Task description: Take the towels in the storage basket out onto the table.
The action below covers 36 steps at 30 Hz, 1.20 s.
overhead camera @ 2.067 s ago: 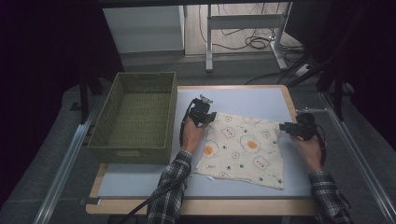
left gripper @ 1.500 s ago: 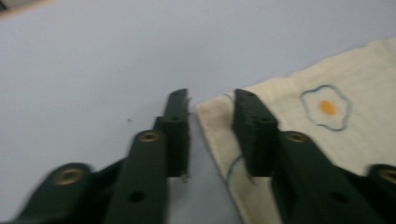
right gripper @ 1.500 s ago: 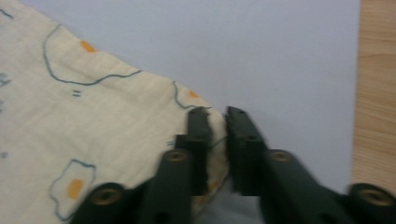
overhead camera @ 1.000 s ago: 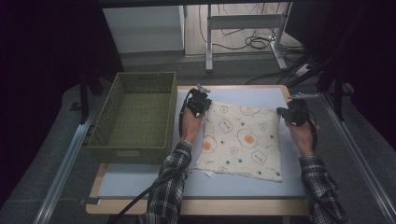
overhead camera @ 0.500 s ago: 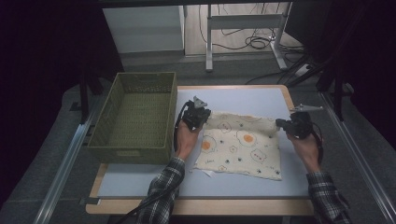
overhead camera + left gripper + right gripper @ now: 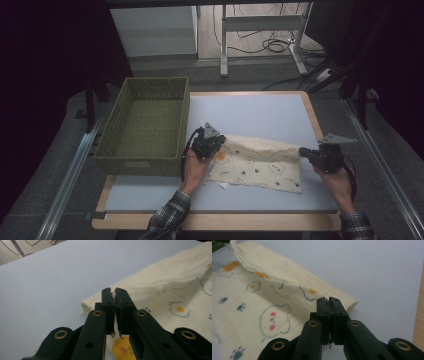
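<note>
Lengthwise, the folded cloth (image 6: 260, 162) spans both grippers.

My right gripper (image 6: 329, 301), two black jaws with brass-ringed pivots, rises from the near edge with its jaws pressed together, pinching the corner of a cream cotton cloth printed with fried eggs, paw prints and small animal faces (image 6: 272, 307). From my jaws, the cloth's upper layer runs as a rounded fold toward the far left, lifted slightly above the flat layer beneath it. The lower layer lies spread at the near left on the pale blue-grey tabletop (image 6: 367, 267), which extends bare to the far right. A strip of light wooden table edging (image 6: 419, 315) borders the right side.
</note>
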Each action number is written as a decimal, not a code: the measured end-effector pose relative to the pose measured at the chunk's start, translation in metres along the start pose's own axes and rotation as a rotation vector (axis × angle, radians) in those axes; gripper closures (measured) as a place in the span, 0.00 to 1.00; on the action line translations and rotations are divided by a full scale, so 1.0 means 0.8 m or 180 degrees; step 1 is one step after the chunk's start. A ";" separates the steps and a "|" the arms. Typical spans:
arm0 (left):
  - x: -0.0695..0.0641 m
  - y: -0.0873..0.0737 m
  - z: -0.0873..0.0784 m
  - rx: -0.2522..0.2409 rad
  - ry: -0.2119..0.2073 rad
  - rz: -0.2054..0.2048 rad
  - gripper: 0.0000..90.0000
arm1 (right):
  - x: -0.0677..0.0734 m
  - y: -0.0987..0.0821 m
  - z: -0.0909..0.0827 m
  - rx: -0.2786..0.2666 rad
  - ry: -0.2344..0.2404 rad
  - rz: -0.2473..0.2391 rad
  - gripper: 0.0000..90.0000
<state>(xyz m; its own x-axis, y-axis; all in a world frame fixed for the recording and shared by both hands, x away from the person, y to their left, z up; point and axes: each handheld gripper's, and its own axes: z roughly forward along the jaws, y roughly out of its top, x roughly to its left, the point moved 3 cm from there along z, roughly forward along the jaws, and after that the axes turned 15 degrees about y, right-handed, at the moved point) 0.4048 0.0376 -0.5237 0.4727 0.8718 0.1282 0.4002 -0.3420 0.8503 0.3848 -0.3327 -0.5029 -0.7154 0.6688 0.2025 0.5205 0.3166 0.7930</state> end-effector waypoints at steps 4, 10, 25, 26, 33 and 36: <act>-0.007 -0.010 -0.018 -0.0103 -0.0097 0.0009 0.96 | 0.014 -0.014 -0.011 -0.0034 0.0054 0.0006 0.97; -0.012 -0.026 -0.033 -0.0113 -0.0154 0.0023 0.96 | 0.036 -0.031 -0.023 -0.0038 0.0110 -0.0057 0.97; -0.024 -0.073 -0.069 -0.0066 -0.0284 0.0000 0.95 | 0.070 -0.071 -0.021 0.0149 0.0211 -0.0152 0.96; -0.025 -0.077 -0.070 -0.0050 -0.0294 -0.0005 0.95 | 0.070 -0.074 -0.020 0.0168 0.0219 -0.0133 0.95; -0.020 -0.092 -0.086 -0.0002 -0.0406 -0.0143 0.75 | 0.070 -0.096 -0.035 0.0144 0.0282 0.0018 0.84; -0.017 -0.087 -0.093 -0.0010 -0.0433 -0.0165 0.71 | 0.073 -0.095 -0.050 0.0109 0.0266 0.0032 0.82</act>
<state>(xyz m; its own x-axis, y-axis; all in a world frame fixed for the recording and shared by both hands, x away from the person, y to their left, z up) 0.3120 0.0755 -0.5468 0.5537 0.8326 0.0137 0.4245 -0.2964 0.8556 0.2843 -0.3445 -0.5284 -0.7457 0.6140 0.2588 0.5425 0.3339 0.7709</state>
